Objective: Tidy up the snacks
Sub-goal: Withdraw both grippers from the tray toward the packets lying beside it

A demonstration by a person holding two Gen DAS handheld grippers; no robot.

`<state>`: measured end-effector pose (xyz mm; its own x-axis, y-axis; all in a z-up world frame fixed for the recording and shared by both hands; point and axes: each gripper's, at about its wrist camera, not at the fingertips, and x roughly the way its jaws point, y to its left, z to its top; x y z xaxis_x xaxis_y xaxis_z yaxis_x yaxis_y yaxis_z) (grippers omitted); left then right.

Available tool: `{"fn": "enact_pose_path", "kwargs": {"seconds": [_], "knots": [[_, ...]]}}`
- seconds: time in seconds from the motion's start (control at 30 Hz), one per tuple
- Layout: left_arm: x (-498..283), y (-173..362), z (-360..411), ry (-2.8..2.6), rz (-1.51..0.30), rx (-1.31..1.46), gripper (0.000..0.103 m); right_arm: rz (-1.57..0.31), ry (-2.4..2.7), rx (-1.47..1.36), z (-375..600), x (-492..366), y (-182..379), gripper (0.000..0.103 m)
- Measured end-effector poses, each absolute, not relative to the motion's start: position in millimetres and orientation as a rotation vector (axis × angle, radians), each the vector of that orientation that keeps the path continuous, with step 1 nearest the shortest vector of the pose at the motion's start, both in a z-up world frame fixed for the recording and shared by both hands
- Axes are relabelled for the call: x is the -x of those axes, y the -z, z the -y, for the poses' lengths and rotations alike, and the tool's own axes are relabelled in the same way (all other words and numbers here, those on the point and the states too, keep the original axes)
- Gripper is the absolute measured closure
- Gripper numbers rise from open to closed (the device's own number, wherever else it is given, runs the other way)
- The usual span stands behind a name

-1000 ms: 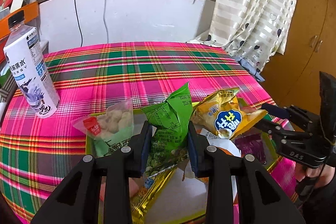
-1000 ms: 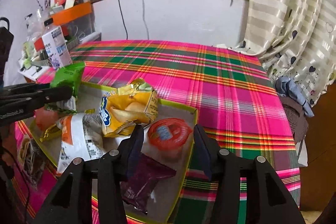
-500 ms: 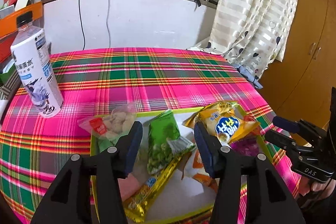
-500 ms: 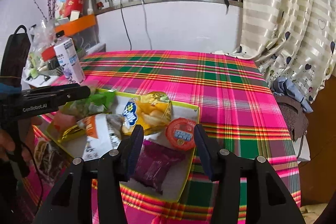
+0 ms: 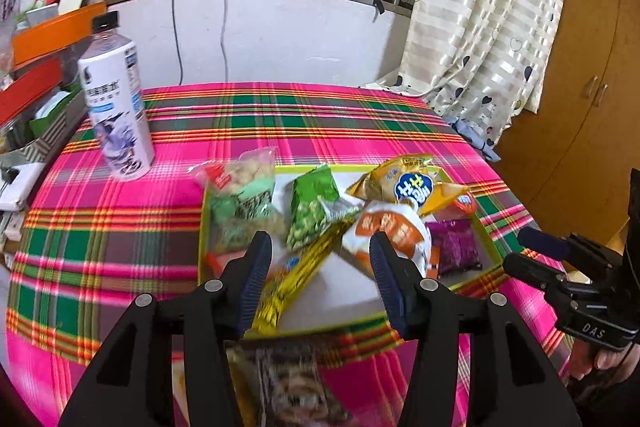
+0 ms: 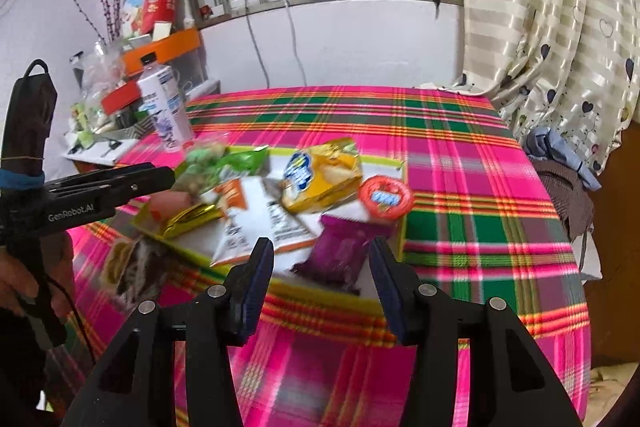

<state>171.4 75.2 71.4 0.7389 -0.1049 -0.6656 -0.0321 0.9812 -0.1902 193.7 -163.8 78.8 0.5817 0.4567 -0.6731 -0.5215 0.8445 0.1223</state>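
Note:
A flat tray with a yellow-green rim [image 5: 202, 227] holds the snacks: a green pea bag [image 5: 312, 211], a yellow chip bag [image 5: 412, 183], a white-and-orange bag [image 5: 392, 231], a purple packet [image 5: 456, 247], a gold bar [image 5: 296, 279] and a clear bag of nuts [image 5: 244, 183]. My left gripper [image 5: 320, 251] hovers open over the tray's near edge, nothing between its fingers. My right gripper [image 6: 320, 255] is open too, above the purple packet [image 6: 340, 251] without touching it. A red round cup [image 6: 386, 197] sits by the tray's right rim [image 6: 402, 227].
A brown snack packet [image 5: 296, 387] lies on the plaid cloth outside the tray's near edge. A white bottle [image 5: 116, 111] stands at the back left. Shelves with boxes [image 6: 160, 43] crowd the left wall. A curtain [image 5: 480, 27] hangs at the right.
My left gripper opened and let go of the green pea bag, which now lies flat in the tray. Both grippers have drawn back from the tray.

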Motion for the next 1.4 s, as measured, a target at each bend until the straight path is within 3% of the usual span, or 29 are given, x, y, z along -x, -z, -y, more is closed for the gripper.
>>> {"fn": "enact_pose_path", "kwargs": {"seconds": [0.63,1.4], "knots": [[-104.4,-72.5,-68.3,0.011,-0.736,0.196,0.051,-0.770,-0.625,0.078,156.1,-135.2,-84.1,0.054],[-88.7,-63.1,-73.4,0.006,-0.756,0.218,0.051,-0.786,-0.645,0.095,146.4,-124.7,-81.0,0.054]]}}
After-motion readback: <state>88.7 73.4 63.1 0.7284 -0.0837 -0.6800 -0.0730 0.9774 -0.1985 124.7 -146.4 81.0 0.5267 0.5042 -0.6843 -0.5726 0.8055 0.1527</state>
